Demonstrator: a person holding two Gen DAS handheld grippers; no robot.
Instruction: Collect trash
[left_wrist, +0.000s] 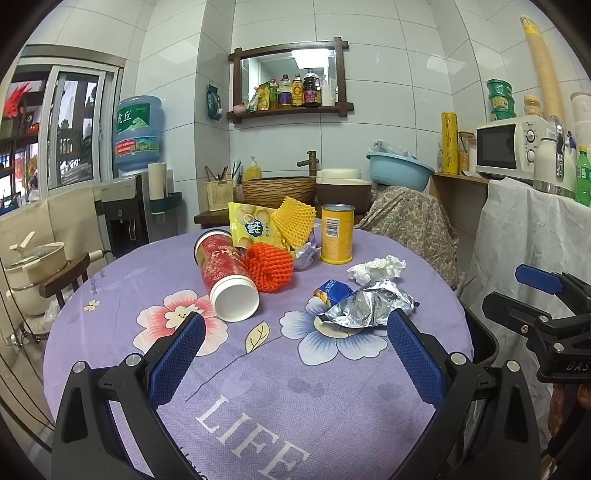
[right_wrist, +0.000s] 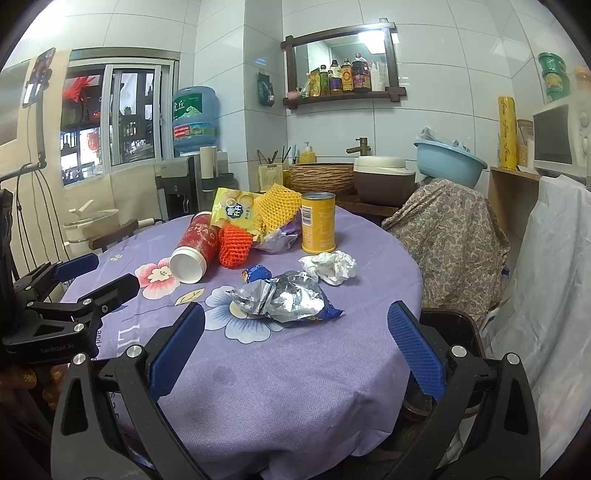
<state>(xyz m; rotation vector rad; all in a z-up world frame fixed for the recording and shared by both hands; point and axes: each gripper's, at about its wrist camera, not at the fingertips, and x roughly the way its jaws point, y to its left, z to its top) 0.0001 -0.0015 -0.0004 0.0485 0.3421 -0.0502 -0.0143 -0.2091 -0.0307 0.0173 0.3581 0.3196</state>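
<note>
foil wrapper (left_wrist: 369, 307) just ahead of spread left gripper (left_wrist: 295, 328).

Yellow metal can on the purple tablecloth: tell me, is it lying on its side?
No, the yellow metal can stands upright on the purple tablecloth.

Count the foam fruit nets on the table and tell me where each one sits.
2. The orange net lies beside the tipped red cup. The yellow net leans behind it, against the yellow snack bag. Others could be hidden in the pile.
</note>
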